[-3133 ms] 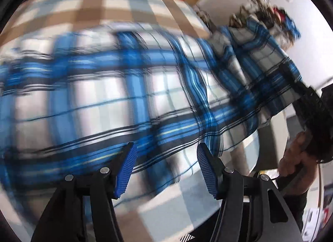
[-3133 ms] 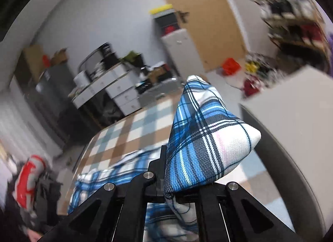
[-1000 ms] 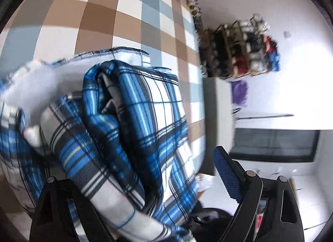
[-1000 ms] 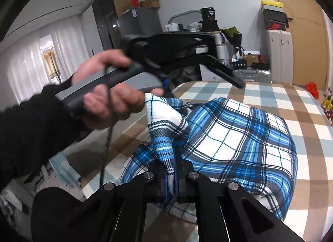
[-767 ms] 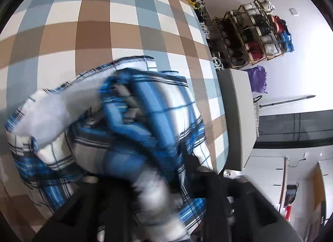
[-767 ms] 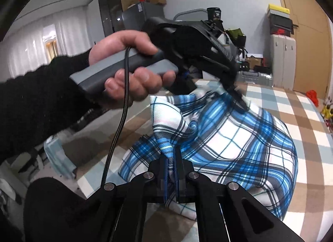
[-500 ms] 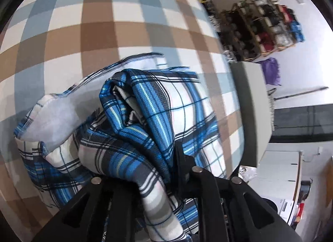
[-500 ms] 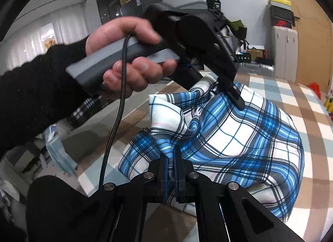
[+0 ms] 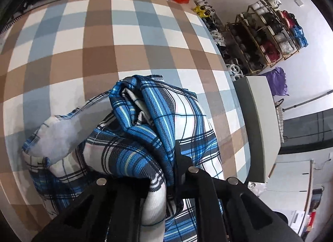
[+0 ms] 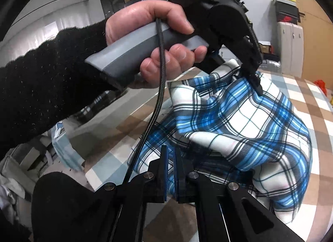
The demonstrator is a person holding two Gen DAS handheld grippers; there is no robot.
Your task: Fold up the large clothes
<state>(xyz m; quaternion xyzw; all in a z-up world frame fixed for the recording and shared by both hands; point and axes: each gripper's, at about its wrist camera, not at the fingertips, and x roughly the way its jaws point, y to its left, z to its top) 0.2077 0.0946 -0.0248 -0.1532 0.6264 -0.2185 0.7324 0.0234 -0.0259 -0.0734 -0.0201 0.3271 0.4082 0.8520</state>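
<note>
your checked tablecloth [image 9: 100, 40] fills the view, brown, grey-blue and white. on it, bunched toward 6 o'clock from the left wrist camera, lies the blue plaid garment [image 9: 187, 121], partly lifted. your left gripper [image 9: 166, 171] is clamped on a thick roll of it. your right gripper [image 10: 171, 154] has its pads pressed together; whether cloth sits between them, you cannot tell. at 2 o'clock stands a shoe rack [image 9: 264, 34].
</note>
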